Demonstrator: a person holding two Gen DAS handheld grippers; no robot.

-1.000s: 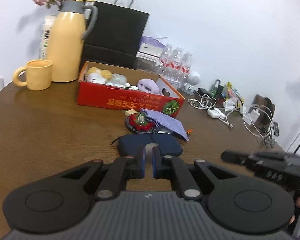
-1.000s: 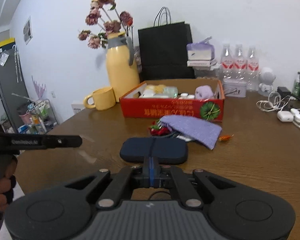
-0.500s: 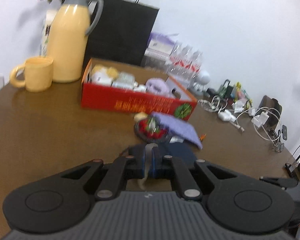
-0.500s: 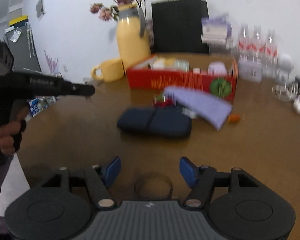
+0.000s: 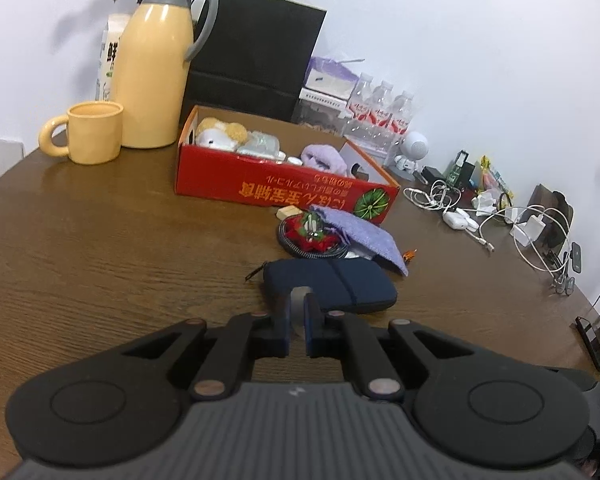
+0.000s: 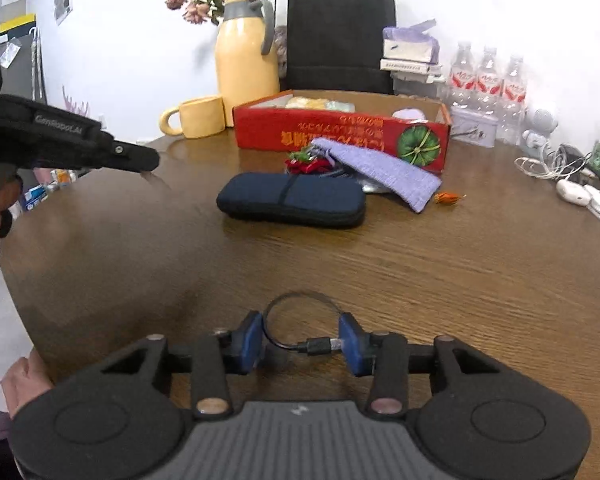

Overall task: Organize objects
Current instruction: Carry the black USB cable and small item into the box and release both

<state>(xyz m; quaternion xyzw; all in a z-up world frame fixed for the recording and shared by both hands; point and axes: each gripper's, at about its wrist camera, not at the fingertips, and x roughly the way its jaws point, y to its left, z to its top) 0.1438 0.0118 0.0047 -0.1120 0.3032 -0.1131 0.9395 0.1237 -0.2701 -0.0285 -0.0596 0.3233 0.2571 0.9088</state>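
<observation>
**Entry: right-hand pick, short cable; table stock**

**Tool state**
- Right gripper [image 6: 301, 342]: released, jaws spread wide. A short cable loop [image 6: 318, 347] lies between them, its plug end touching the R finger and the loop bulging fwd past the tips.
- Left gripper [image 5: 299, 307]: clenched to a narrow gap on a small pale grey piece [image 5: 299, 295]. What it is cannot be told. It is held up above the table [image 6: 460, 280], off to the L of the right gripper.

**Step in hand (judged):** cable to be gripped, then stowed, prob. in the red box [image 6: 340, 134] far ahead.
- Jaws to be kept low, near the tabletop.
- Closure is best made on the stiff plug, not on the thin wire, which would likely slip out or spring aside.
- The lift is to be made straight up before any fwd travel. The navy pouch [image 6: 292, 199] lies ahead, slightly L, on the way to the box.

**Count (both views)**
- Cable loop, short, black: 1
- Navy pouch: 1, ahead of both grippers
- Purple cloth [image 6: 384, 172]: 1, beyond the pouch, resting against the box front
- Red-green ornament bundle [image 6: 306, 164]: 1, just L of the cloth
- Small orange item [image 6: 448, 198]: 1, ahead-R
- Red box: 1, part filled, contents not counted
- Yellow jug [image 6: 246, 64]: 1, and mug [image 6: 200, 117]: 1, both far ahead-L
- Water bottles [image 6: 486, 80]: 3, far ahead-R
- Black paper bag [image 6: 340, 36]: 1, behind the box
- White chargers/cords, far R: tangled, no. not determinable
</observation>
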